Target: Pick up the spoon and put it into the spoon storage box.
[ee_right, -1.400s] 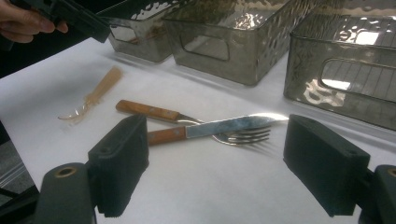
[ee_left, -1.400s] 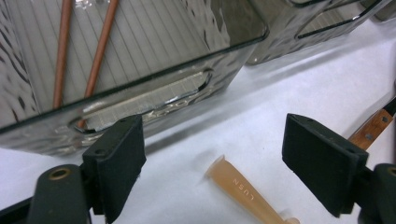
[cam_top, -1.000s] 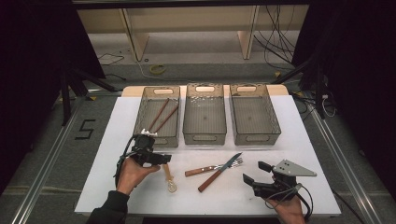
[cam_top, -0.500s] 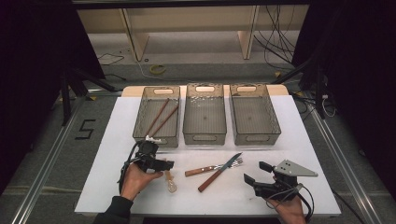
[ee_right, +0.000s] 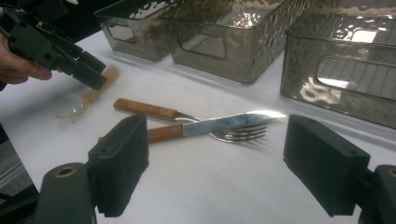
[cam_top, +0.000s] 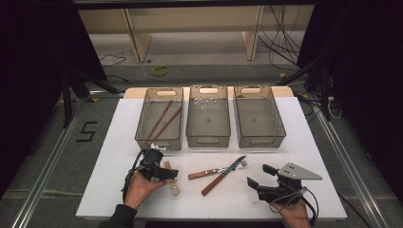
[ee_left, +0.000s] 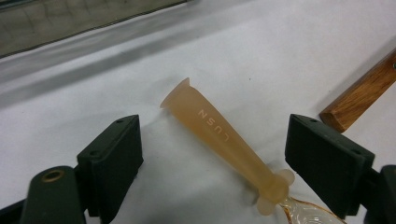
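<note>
A white table carries three bins at twelve o'clock, a knife crossing a fork at centre, a spoon at seven

Left gripper held low over the near-left part of the table, jaws spread wide and pointing right, gripped from below by the left hand, dark sleeve at the wrist. Right gripper resting near the front right edge, jaws wide apart and aimed left and away, right hand behind it.
</note>
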A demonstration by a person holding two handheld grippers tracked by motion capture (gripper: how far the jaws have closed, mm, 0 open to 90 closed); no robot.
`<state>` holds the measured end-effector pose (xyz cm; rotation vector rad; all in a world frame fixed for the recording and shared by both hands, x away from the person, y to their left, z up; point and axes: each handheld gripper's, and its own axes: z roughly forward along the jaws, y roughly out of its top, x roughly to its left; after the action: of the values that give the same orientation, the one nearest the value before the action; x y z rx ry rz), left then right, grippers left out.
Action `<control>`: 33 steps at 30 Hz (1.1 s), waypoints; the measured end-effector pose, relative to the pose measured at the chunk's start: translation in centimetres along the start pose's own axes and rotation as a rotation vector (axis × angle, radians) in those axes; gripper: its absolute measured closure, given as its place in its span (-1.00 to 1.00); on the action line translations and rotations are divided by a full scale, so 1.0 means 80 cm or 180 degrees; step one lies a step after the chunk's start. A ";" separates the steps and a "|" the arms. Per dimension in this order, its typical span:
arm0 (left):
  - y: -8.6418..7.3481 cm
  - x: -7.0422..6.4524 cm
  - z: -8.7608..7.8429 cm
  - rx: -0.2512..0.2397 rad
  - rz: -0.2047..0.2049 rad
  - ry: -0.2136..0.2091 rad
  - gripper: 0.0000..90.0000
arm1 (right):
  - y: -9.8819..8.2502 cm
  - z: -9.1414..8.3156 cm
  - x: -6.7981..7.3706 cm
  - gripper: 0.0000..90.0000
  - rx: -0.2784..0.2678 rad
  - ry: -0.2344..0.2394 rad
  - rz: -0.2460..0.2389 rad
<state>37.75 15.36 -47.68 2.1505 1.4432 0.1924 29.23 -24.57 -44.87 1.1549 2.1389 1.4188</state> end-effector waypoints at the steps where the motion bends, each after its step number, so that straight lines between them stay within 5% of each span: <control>1: 0.000 -0.001 0.000 0.0004 0.0003 0.0008 -0.59 | 0.000 0.000 0.000 -0.49 0.0000 -0.0001 0.0005; 15: -0.005 -0.013 0.003 0.0005 0.0149 0.0091 -0.44 | 0.001 0.001 0.003 -0.49 0.0008 -0.0003 -0.0028; 25: -0.006 -0.022 0.004 -0.0015 0.0396 0.0293 -0.09 | 0.001 0.001 0.003 -0.48 0.0010 0.0000 -0.0046; 33: -0.007 -0.024 0.003 -0.0036 0.0493 0.0216 0.29 | 0.001 0.001 0.004 -0.48 0.0023 -0.0003 -0.0047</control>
<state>36.60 13.69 -47.82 2.2671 1.3085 0.3324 29.15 -24.23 -44.81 1.1397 2.1493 1.4051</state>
